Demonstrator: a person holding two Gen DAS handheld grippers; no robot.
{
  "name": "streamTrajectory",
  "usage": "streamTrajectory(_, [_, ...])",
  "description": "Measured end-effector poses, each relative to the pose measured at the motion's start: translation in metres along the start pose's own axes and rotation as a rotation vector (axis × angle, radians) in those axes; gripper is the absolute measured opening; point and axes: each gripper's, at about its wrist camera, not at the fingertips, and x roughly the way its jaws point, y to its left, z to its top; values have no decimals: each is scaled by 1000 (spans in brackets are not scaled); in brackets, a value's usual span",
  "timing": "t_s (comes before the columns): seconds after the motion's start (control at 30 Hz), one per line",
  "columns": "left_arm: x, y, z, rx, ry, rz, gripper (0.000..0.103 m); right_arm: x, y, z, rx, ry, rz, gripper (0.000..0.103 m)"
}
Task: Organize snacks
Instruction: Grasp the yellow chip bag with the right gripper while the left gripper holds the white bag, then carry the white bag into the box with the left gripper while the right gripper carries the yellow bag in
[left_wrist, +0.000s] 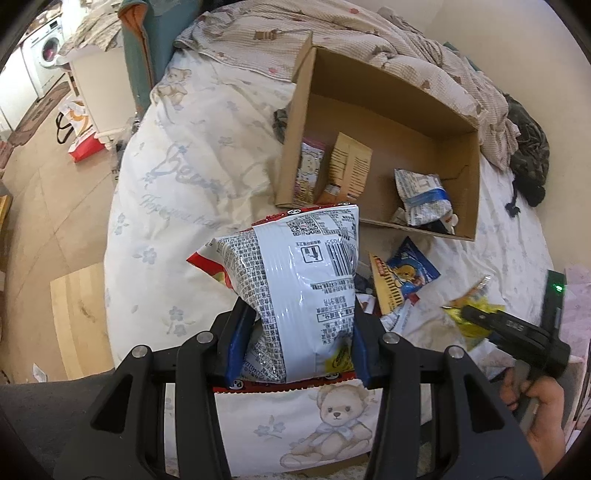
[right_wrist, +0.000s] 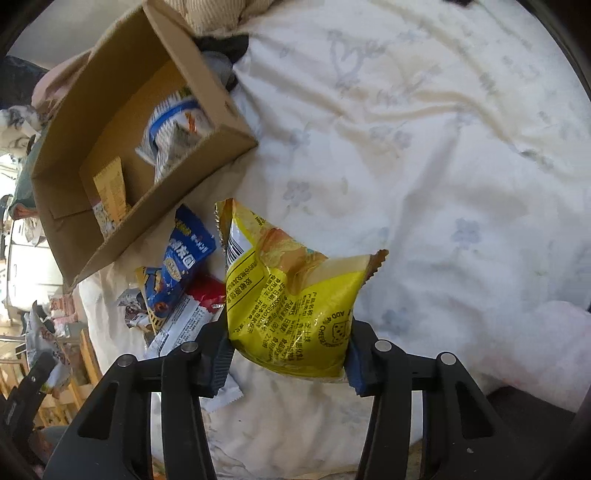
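Your left gripper (left_wrist: 295, 339) clamps a white-backed, red-edged crinkly snack bag (left_wrist: 299, 291); your right gripper (right_wrist: 288, 354) clamps a yellow foil snack bag (right_wrist: 291, 295). Both hang above the bedsheet (right_wrist: 424, 147), near the open brown cardboard box (left_wrist: 388, 122). Transfer step: likely carry each over the box's near rim, then release.

A bed (left_wrist: 177, 206) with pale floral bedding stands on tan flooring (left_wrist: 40, 192), a washing machine (left_wrist: 46, 55) beyond.

Washing machine (left_wrist: 46, 55), red-white shopping bag (left_wrist: 79, 134), bear-print duvet (left_wrist: 177, 177).
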Motion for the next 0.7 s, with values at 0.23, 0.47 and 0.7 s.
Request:
streamTrajectory(0.23, [0,4,-2,6,-30,55,42,-32,-9,-2,18,-115,32,52])
streamTrajectory(0.47, [-6,12,-3,-21,-77,81,42,-89,6,-11,-53,-358,178,52])
streamTrajectory(0.7, [-22,14,0,-25,-176,95,42,-107,30,-14,-150,-436,275,52])
